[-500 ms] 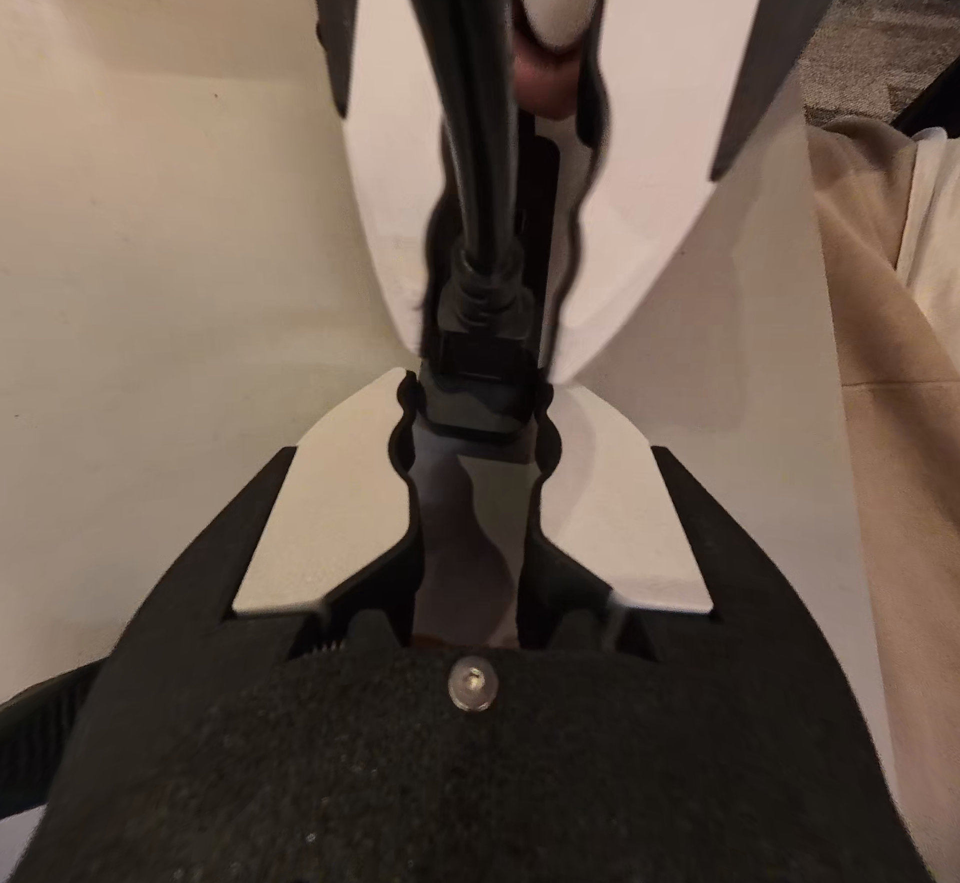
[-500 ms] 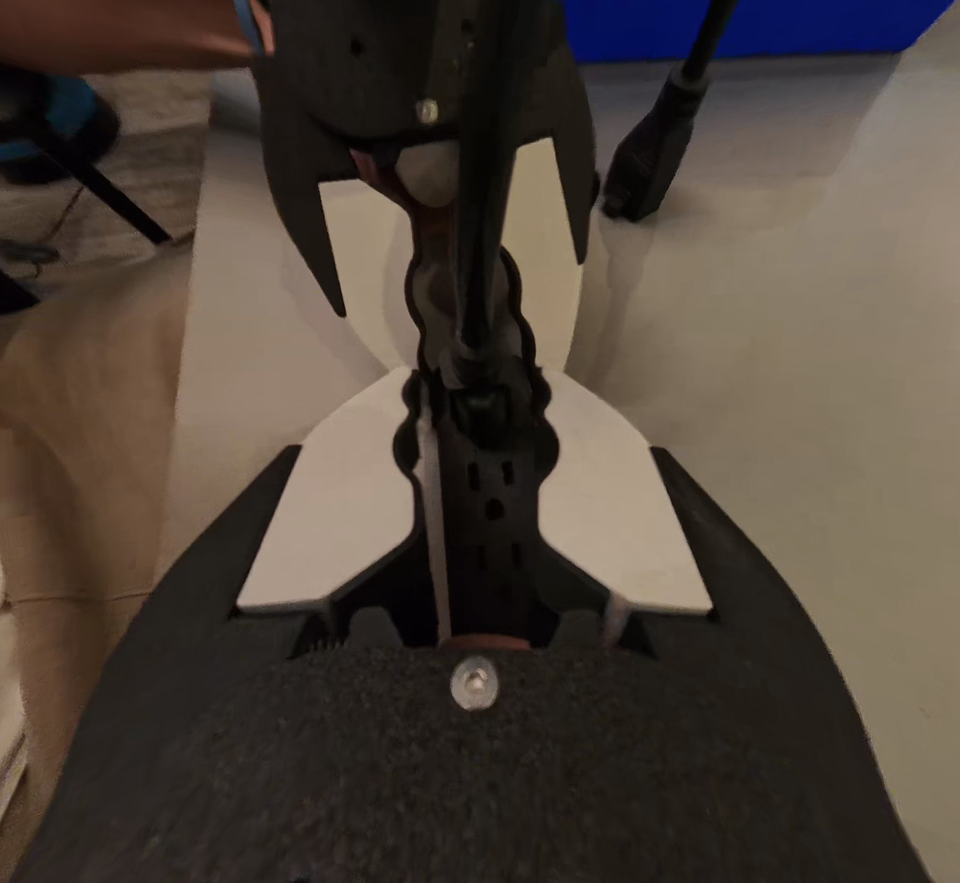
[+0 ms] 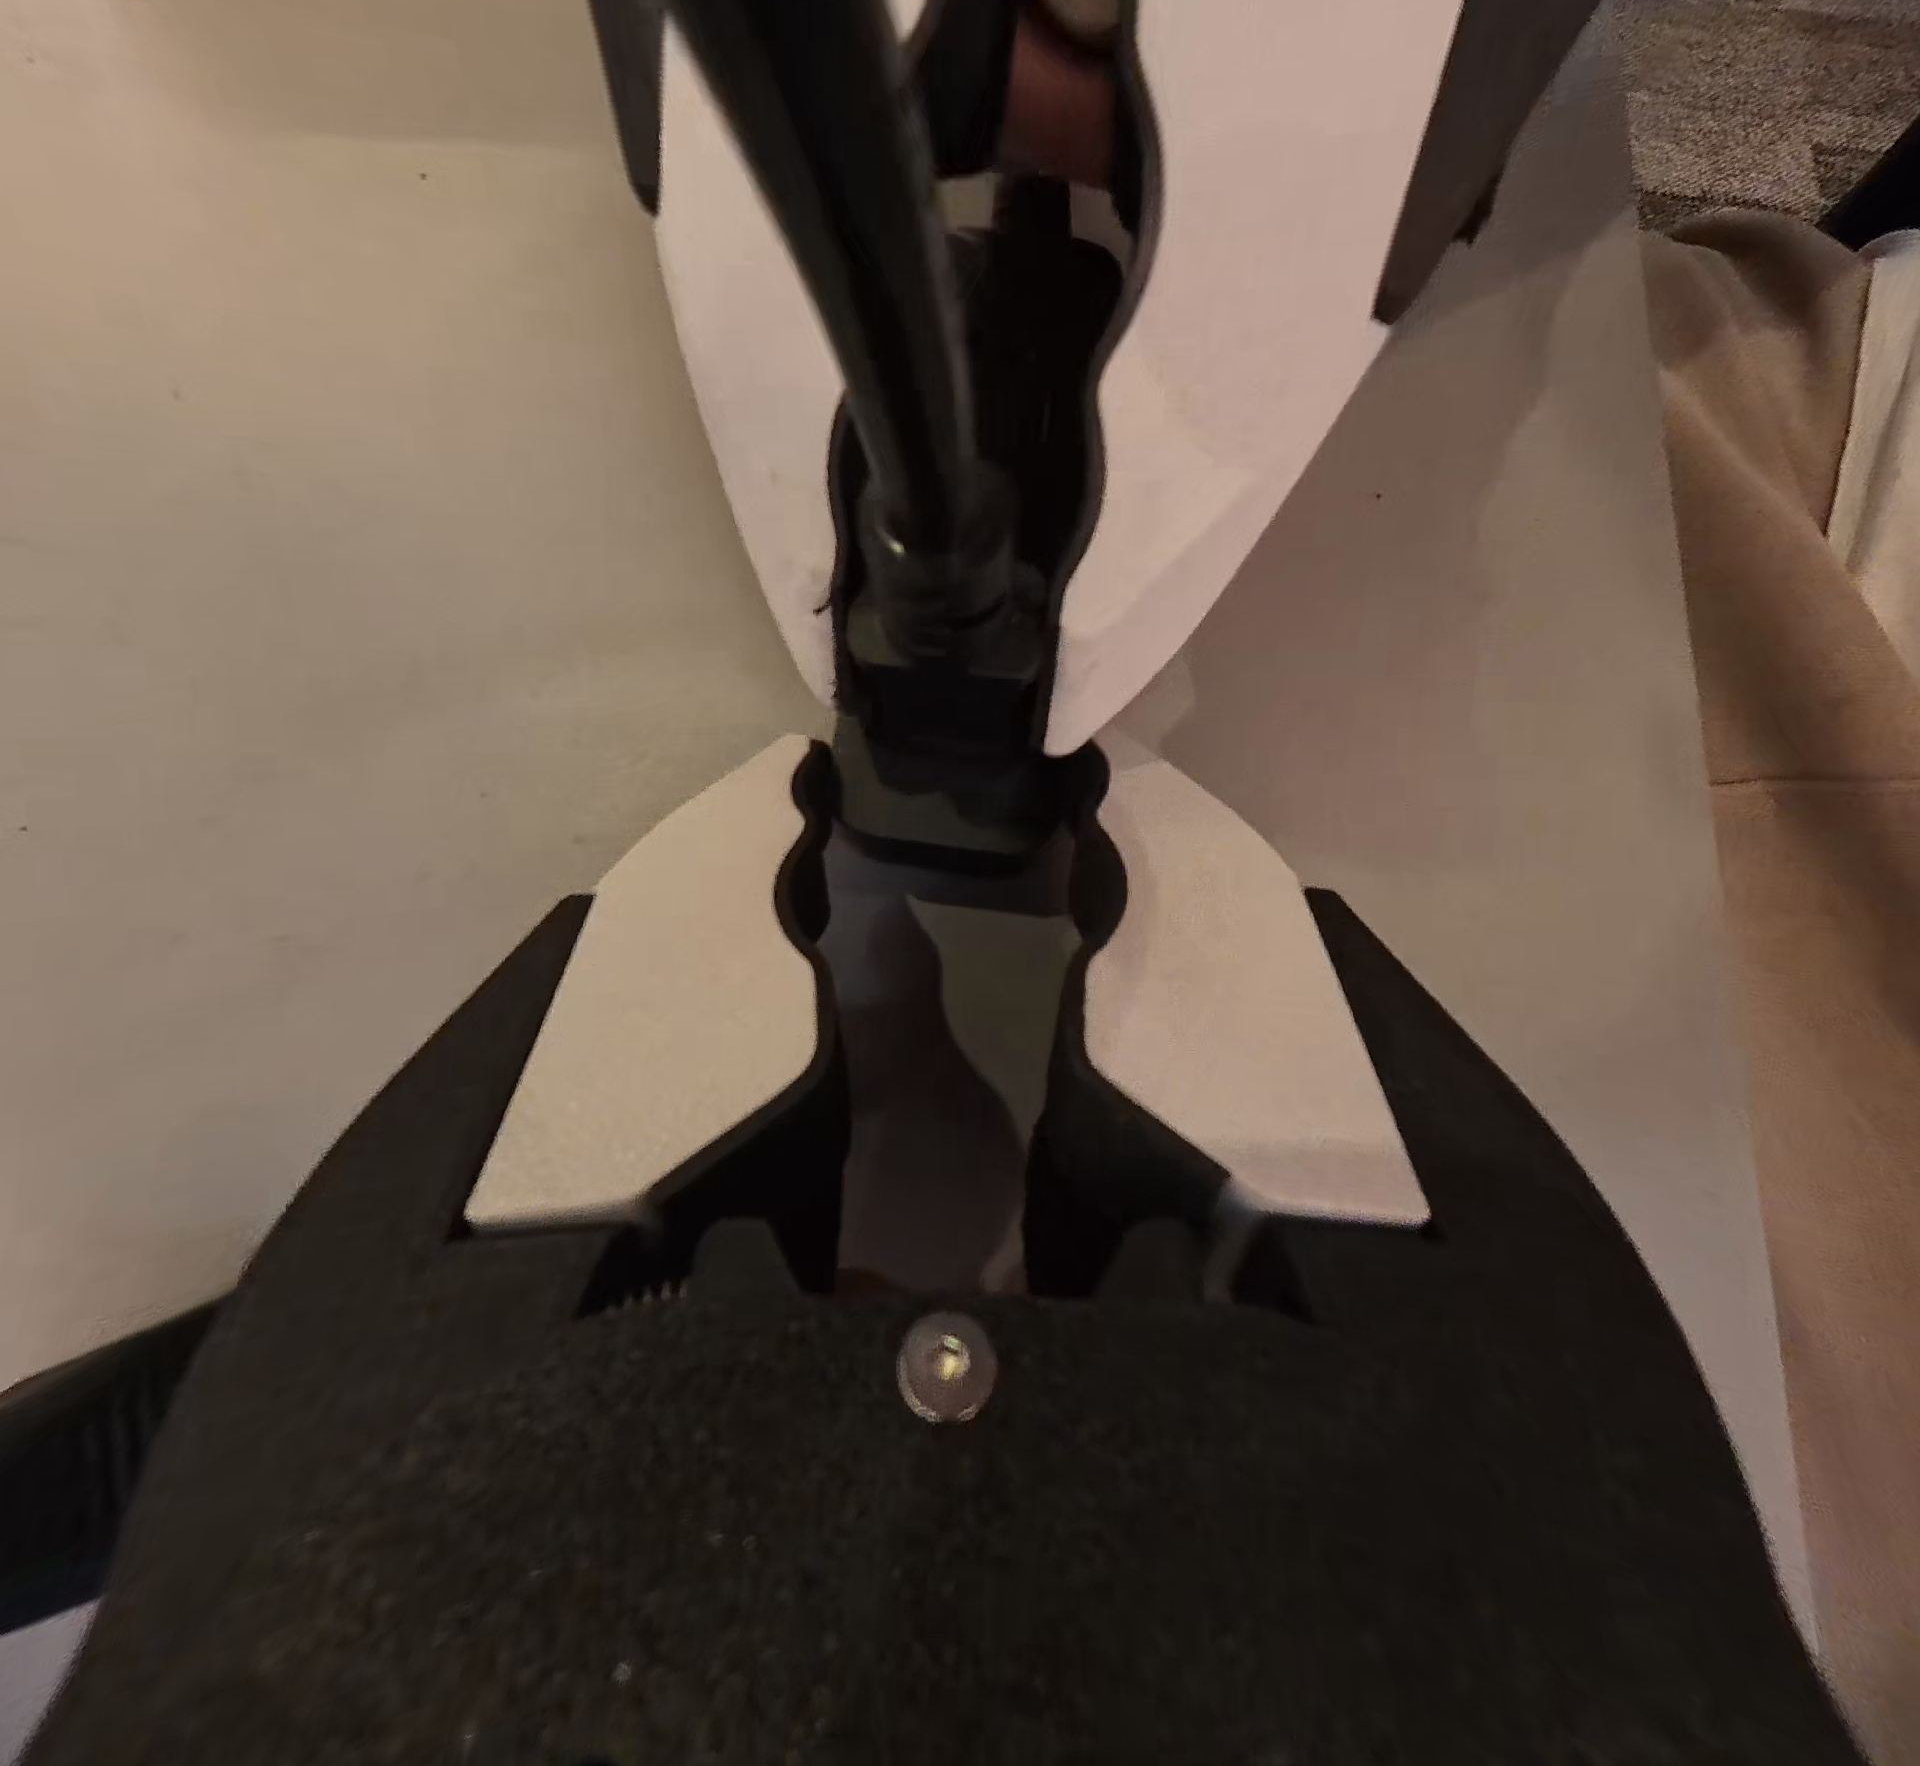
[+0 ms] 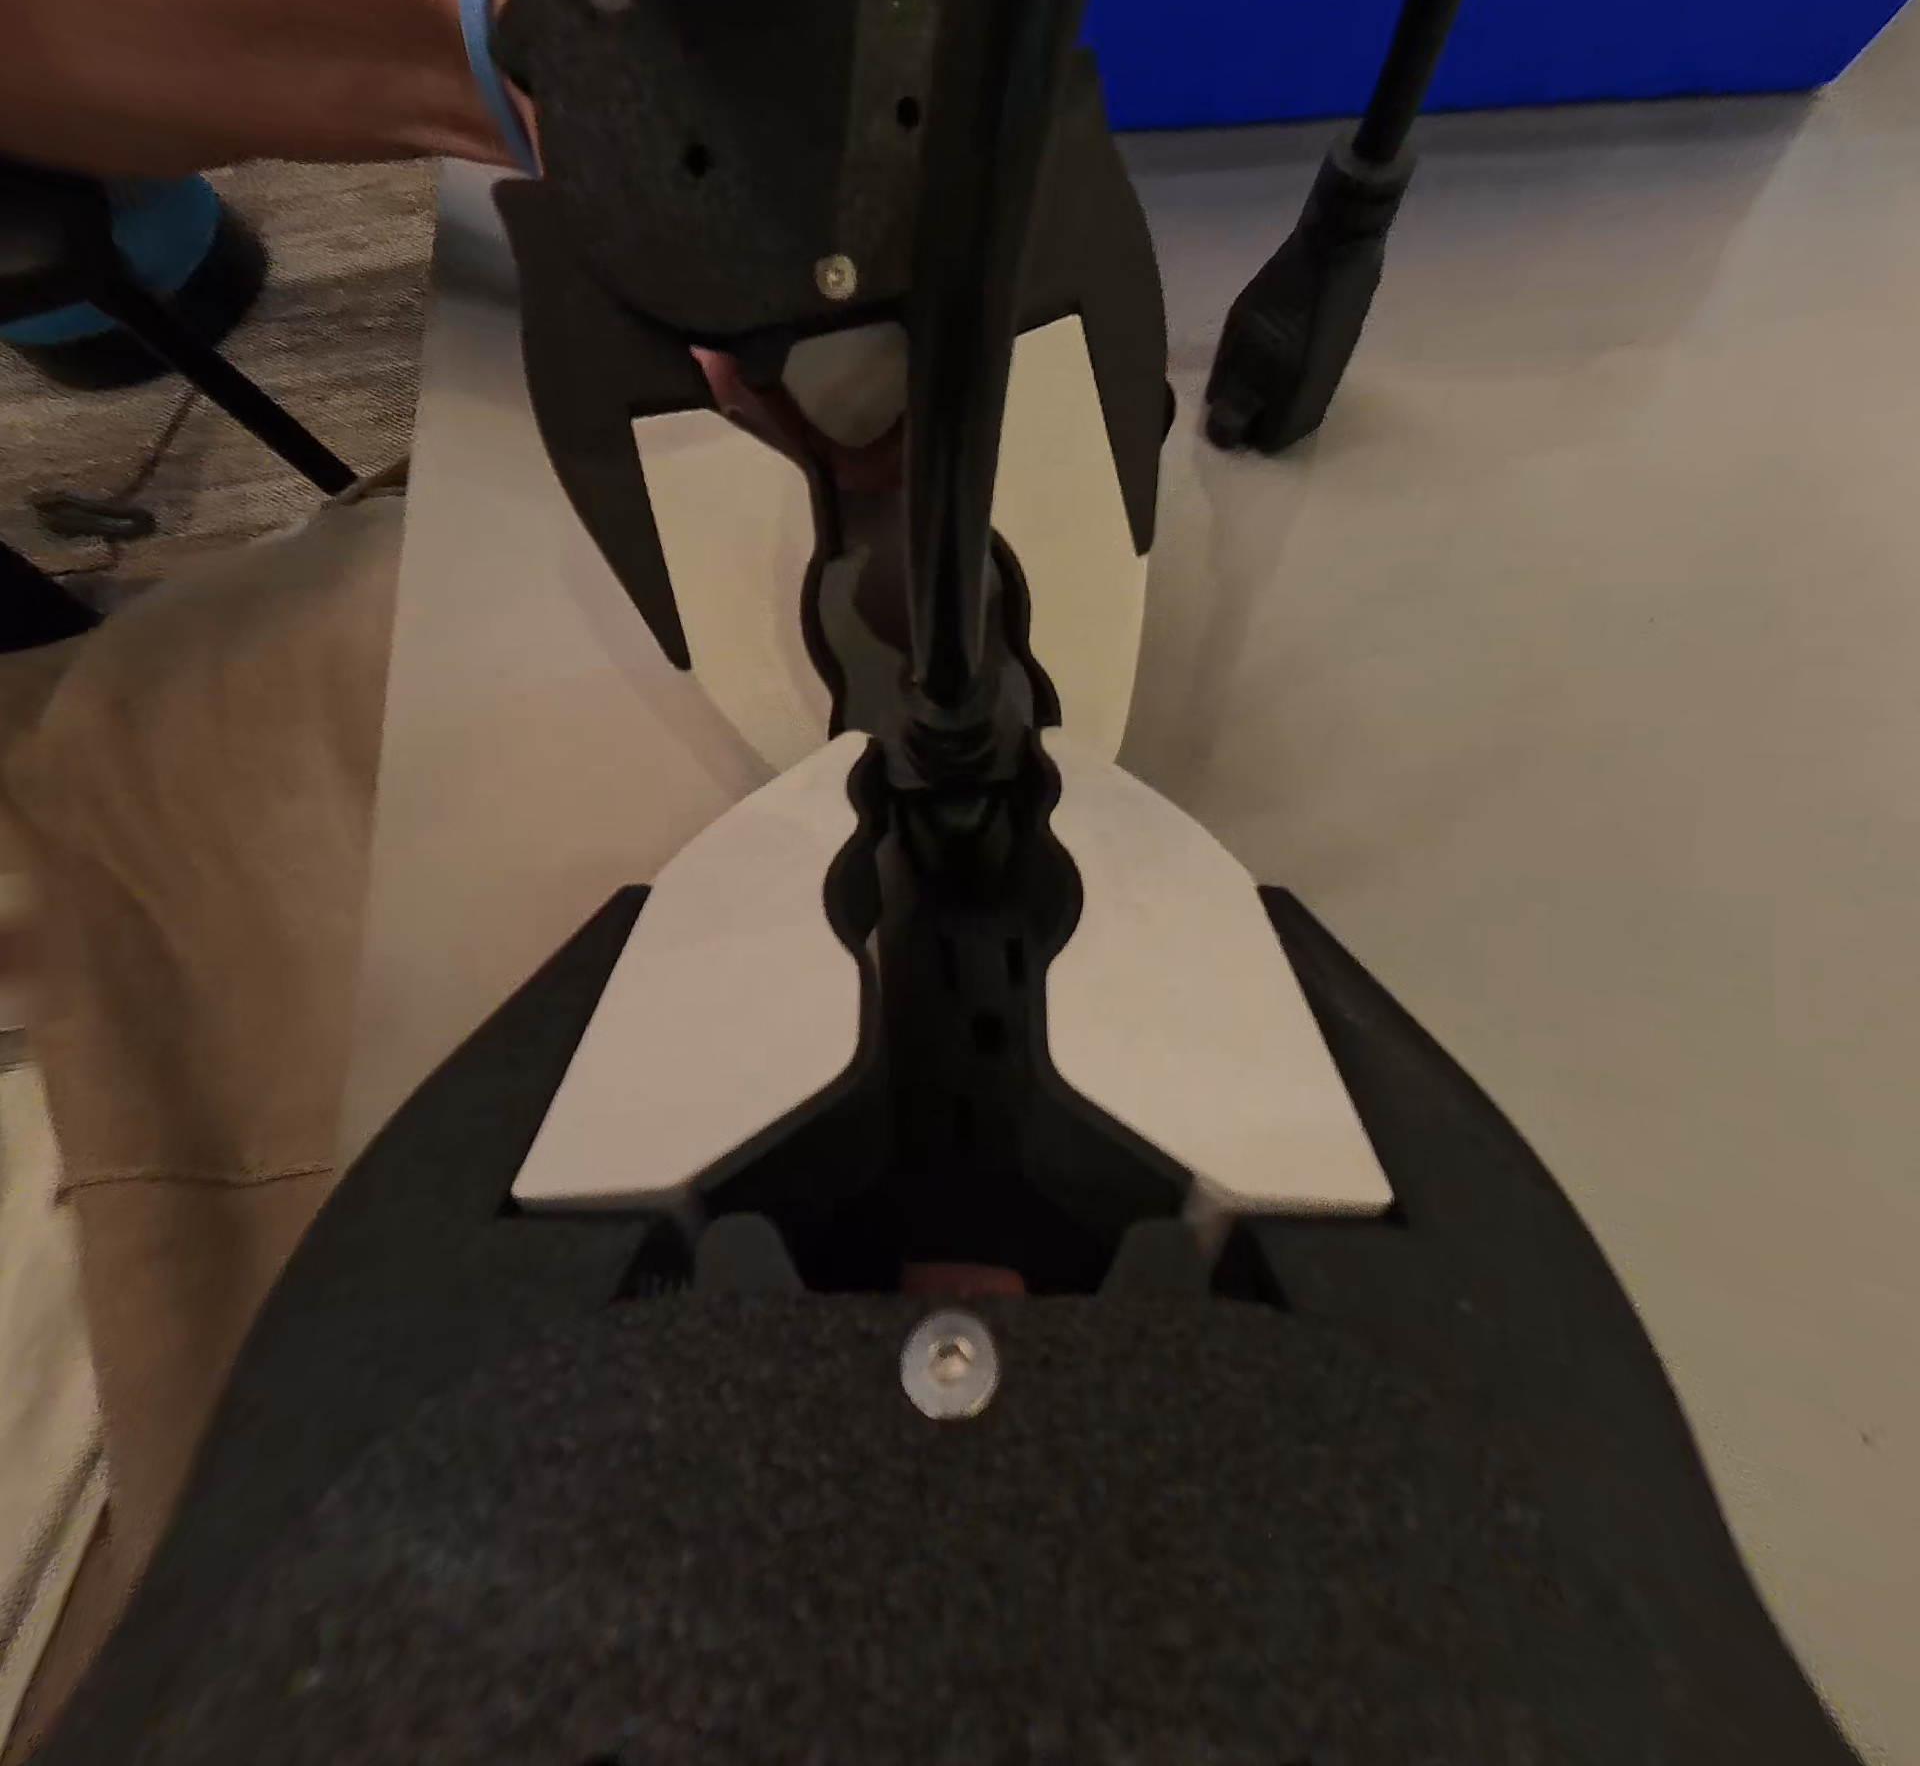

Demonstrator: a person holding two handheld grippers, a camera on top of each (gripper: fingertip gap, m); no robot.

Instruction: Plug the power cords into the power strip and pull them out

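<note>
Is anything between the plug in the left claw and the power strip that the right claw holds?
Nothing visible. The plug, gripped by the left claw, meets the power strip held in the right claw, with no gap showing. A spare plug lies apart on the table.

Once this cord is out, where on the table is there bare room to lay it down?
Bare tabletop lies on the left gripper's left. In the right wrist view, open surface runs right of the right gripper, below the loose black plug. The middle, where both grippers meet on the power strip, is crowded.
</note>
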